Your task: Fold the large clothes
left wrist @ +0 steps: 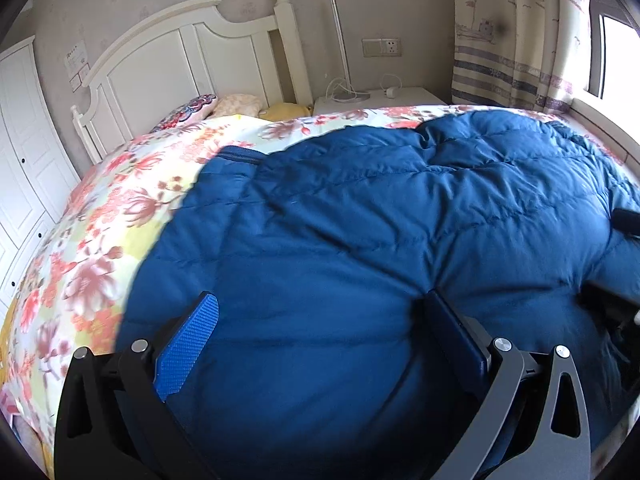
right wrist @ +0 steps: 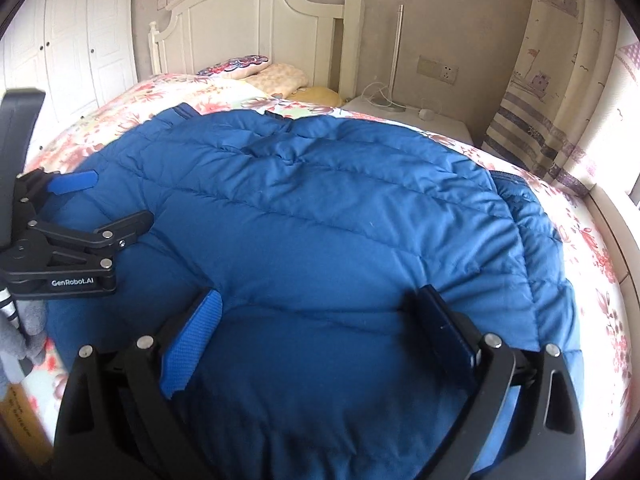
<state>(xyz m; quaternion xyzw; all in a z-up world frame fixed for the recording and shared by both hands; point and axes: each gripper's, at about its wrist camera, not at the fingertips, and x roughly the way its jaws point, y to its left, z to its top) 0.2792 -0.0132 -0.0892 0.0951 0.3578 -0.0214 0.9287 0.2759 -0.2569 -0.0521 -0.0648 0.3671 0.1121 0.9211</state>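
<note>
Fingers of both grippers stand spread wide with nothing pinched: the right gripper (right wrist: 316, 320) has its blue-padded finger and its dark finger planted on either side of a puffy bulge of the blue down jacket (right wrist: 320, 208), and the left gripper (left wrist: 320, 328) sits in the same released pose over the jacket's near hem in its own view. From the right wrist view the left gripper's blue fingertips (right wrist: 76, 182) can be seen off to the left of the right fingers, also splayed, resting on or just above the quilted cloth; contact cannot be told for certain. The jacket lies spread across the floral bedspread (left wrist: 100, 248), reaching away from the fingers toward the pillows (right wrist: 276, 74) and the white headboard (right wrist: 256, 20), with one cuff or sleeve end showing beyond the right fingers at the far right edge. The step in hand appears to be taking hold of the near edge for a fold. To do it well, each gripper would best sink its fingers low enough that the pads close on the hem's full thickness, not merely on the slippery top layer, since down filling tends to squash and slide out of a shallow pinch. Both grips should sit level with each other along the hem so the fold line runs straight, and the bedspread beneath the fingers should be kept out of the bite.
</note>
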